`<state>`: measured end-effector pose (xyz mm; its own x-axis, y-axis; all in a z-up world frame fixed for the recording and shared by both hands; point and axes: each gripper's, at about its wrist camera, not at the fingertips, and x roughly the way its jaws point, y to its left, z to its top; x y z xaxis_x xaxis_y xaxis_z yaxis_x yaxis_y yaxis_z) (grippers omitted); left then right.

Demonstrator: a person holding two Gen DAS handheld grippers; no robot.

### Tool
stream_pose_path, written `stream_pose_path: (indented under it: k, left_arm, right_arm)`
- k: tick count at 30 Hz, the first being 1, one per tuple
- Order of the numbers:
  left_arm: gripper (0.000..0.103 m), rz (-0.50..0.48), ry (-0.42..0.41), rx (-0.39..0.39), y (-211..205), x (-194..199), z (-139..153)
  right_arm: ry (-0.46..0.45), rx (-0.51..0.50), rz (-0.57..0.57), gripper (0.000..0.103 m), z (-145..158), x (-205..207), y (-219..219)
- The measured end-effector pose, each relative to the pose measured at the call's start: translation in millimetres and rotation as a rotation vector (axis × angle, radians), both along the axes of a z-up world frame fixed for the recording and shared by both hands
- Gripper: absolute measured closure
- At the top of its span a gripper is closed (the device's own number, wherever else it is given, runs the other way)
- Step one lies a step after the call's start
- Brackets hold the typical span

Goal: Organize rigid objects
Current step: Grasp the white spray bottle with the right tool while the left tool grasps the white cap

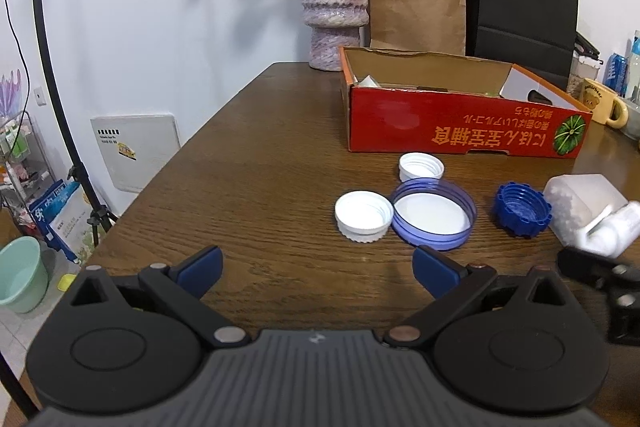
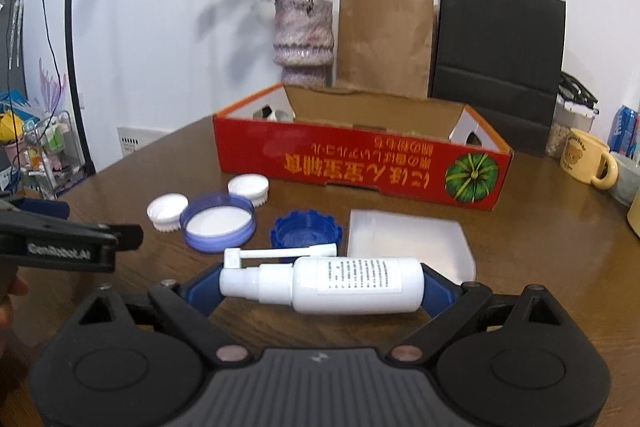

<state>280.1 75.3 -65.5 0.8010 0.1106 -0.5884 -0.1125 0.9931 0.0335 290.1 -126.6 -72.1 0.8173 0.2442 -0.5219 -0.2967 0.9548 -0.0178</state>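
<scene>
My right gripper (image 2: 316,287) is shut on a white spray bottle (image 2: 340,285), held sideways just above the table. My left gripper (image 1: 318,269) is open and empty, short of the lids. On the table lie two white caps (image 1: 363,215) (image 1: 421,166), a wide blue-rimmed lid (image 1: 434,213), a dark blue cap (image 1: 522,209) and a frosted plastic box (image 2: 408,243). The red cardboard box (image 1: 460,129) stands behind them, open at the top; the right wrist view shows it too (image 2: 360,163).
A vase of dried roses (image 1: 334,11), a brown paper bag (image 1: 416,3) and a black bag (image 1: 524,3) stand behind the box. A yellow mug (image 2: 588,157) is at the right. The table's left edge drops to a floor with a green bucket (image 1: 22,273).
</scene>
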Motion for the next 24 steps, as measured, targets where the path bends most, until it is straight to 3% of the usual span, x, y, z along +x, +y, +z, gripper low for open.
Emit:
stream_pose_path:
  k: [12,24]
  left_arm:
    - [0.0,0.007,0.023,0.015,9,19,1]
    - [0.0,-0.015,0.029,0.054,1,44,-7]
  right_arm:
    - [-0.071,0.006,-0.02,0.006,24,18,-2]
    - [-0.074,0.03,-0.075,0.006,23,51,-12]
